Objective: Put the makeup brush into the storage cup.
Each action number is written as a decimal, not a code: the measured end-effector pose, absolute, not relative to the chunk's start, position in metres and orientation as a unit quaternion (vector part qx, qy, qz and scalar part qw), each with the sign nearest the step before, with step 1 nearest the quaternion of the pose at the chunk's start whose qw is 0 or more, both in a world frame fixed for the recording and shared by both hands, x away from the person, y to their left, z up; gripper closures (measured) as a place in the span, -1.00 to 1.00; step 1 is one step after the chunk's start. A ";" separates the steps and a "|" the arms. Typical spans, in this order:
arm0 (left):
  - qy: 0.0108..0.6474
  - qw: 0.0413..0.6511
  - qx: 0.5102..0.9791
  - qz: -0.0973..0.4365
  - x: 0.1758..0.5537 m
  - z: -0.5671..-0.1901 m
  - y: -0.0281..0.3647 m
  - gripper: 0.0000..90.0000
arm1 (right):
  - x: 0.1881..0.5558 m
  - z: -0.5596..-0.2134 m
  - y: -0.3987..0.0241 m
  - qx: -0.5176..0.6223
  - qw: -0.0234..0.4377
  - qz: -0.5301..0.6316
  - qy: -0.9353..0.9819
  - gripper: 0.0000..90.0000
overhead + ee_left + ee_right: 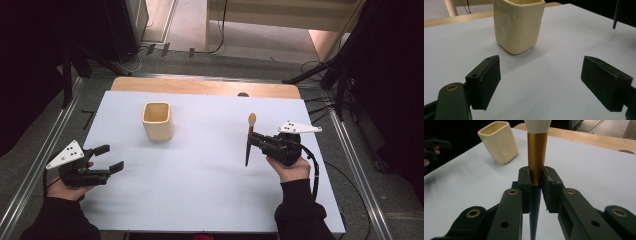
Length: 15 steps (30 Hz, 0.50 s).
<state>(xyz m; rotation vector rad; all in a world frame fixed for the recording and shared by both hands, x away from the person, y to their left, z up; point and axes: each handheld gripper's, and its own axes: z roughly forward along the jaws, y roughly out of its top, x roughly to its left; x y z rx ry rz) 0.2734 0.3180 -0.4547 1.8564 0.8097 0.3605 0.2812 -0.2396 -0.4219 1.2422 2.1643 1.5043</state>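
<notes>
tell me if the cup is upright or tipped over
Upright. The cream cup stands on its base on the white table with its open mouth facing up; the left gripper view shows its bottom flat on the surface.

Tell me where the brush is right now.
The brush is clamped upright in the right gripper, held over the table's right half in the high view, well right of the cup.

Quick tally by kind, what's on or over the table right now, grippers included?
Cups: 1, cream cup, standing on the table.
Brushes: 1, brush, held in the right gripper.
Grippers: 2, the right one and the left gripper, open and holding nothing.
Total: 4
</notes>
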 end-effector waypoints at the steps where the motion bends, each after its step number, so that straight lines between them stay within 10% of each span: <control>1: 0.337 0.515 0.774 0.150 0.273 -0.455 0.318 -0.63 | 0.281 -0.422 -0.239 0.422 0.114 0.514 0.738 0.75; 15: 0.337 0.515 0.774 0.150 0.274 -0.455 0.318 -0.63 | 0.282 -0.418 -0.235 0.411 0.124 0.523 0.736 0.75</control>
